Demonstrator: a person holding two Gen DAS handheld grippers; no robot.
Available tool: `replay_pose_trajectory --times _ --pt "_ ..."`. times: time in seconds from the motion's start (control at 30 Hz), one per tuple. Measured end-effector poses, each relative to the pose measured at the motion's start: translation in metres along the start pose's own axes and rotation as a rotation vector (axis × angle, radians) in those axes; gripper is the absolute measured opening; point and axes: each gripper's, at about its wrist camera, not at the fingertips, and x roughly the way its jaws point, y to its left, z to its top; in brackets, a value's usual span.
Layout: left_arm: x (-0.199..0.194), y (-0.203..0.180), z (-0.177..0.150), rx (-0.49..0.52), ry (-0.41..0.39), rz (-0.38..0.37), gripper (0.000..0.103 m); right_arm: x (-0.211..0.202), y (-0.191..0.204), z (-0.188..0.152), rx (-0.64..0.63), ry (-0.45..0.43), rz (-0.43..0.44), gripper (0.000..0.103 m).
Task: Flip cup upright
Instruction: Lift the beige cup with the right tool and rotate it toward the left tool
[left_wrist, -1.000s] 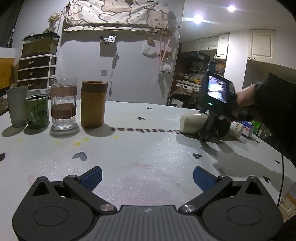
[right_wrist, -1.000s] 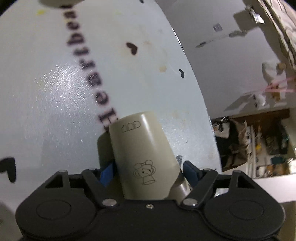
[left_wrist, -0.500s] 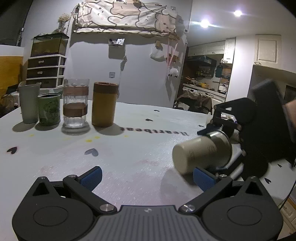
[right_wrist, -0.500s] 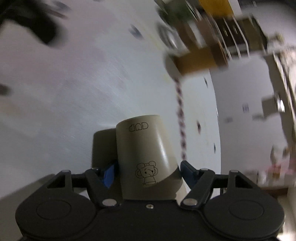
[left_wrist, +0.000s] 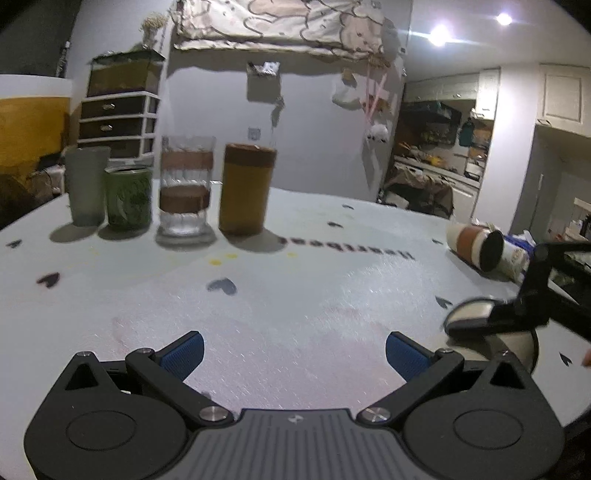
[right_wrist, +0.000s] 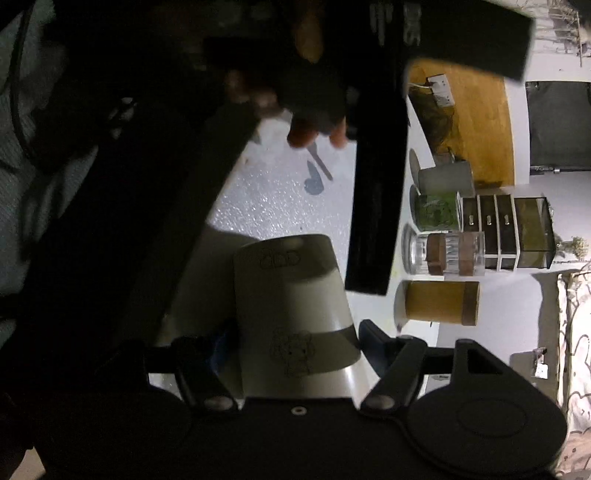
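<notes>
My right gripper (right_wrist: 291, 334) is shut on a beige cup with a bear drawing (right_wrist: 291, 314), its base pointing away from the camera. In the left wrist view the cup (left_wrist: 476, 312) shows at the right, held just above the white table (left_wrist: 277, 314) between the right gripper's black fingers (left_wrist: 517, 314). My left gripper (left_wrist: 295, 350) is open and empty, low over the table's near edge, to the left of the held cup.
A row of upright cups stands at the back left: a grey tumbler (left_wrist: 86, 184), a green can (left_wrist: 129, 197), a ribbed glass (left_wrist: 186, 190) and a brown cup (left_wrist: 245, 188). Another cup (left_wrist: 476, 245) lies on its side at the right edge.
My right gripper lifted the beige cup off the table, carried it nearer and to the right, and rotated strongly. The left gripper stayed open, shifting slightly.
</notes>
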Motion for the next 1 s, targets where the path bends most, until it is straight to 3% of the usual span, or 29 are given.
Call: replay_pose_trajectory --times 0.07,0.1,0.17,0.4,0.77,1.0 --pt "-0.002 -0.001 -0.001 0.001 -0.001 -0.017 0.103 -0.001 0.000 -0.003 0.015 -0.001 -0.011 0.076" --pt "-0.003 -0.002 -0.001 0.006 -0.003 -0.021 0.103 -0.001 -0.001 -0.004 0.034 0.001 -0.022 0.086" --pt "-0.004 -0.004 -0.003 0.013 -0.002 -0.023 0.103 0.000 -0.002 -0.009 0.065 0.013 -0.067 0.094" --pt "-0.004 -0.004 -0.011 0.007 0.051 -0.062 0.103 -0.007 -0.006 -0.037 0.196 0.051 -0.137 0.096" --pt "-0.009 -0.019 -0.019 0.056 0.071 -0.101 0.103 0.005 -0.024 -0.063 0.458 0.101 -0.233 0.096" --pt "-0.011 -0.016 -0.019 0.037 0.078 -0.144 0.103 -0.011 -0.032 -0.096 0.818 0.091 -0.283 0.093"
